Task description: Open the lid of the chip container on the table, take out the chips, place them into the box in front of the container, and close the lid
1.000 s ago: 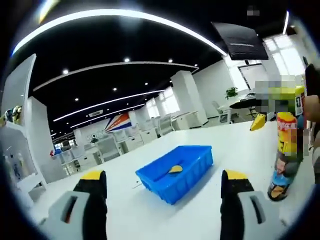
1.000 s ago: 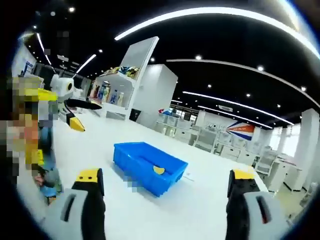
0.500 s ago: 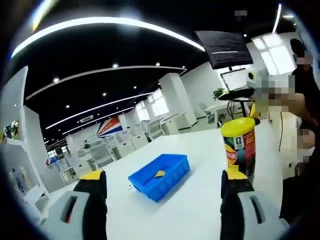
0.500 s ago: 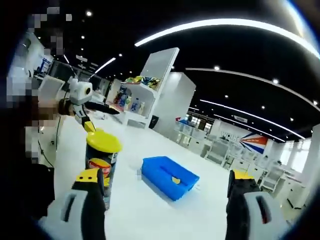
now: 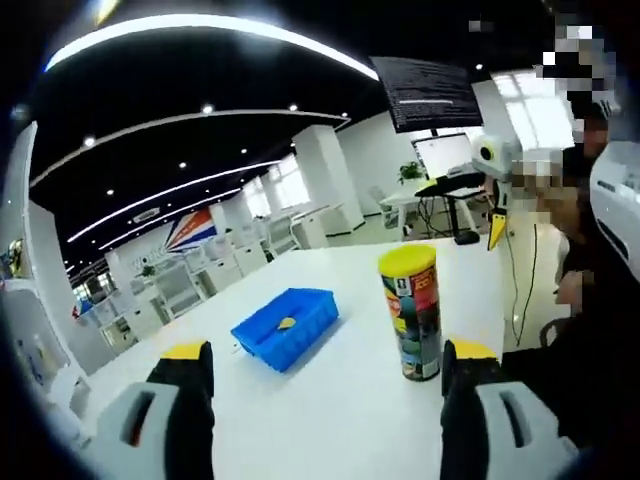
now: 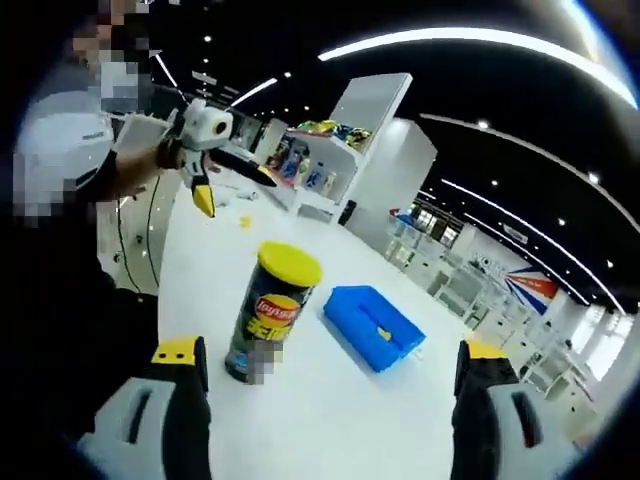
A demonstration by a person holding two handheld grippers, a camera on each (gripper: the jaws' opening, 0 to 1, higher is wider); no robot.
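Note:
A tall chip container (image 5: 413,311) with a yellow lid (image 5: 406,260) on top stands upright on the white table (image 5: 330,400); it also shows in the right gripper view (image 6: 269,312). Beyond it lies a shallow blue box (image 5: 285,327) with a yellow chip (image 5: 288,322) inside, seen again in the right gripper view (image 6: 374,326). My left gripper (image 5: 326,362) is open, held back from the container, nothing between its jaws. My right gripper (image 6: 330,362) is open too, with the container just inside its left jaw line but farther off.
A person in dark clothing (image 5: 590,330) stands close at the table's edge, also at the left of the right gripper view (image 6: 70,300). Another white gripper-like device with yellow tips (image 6: 205,140) hangs behind. Shelves (image 6: 320,170) and office desks (image 5: 200,280) stand far off.
Both cameras have pulled back from the table. The blue box looks smaller and farther. The chip container now stands whole in both views, lid on.

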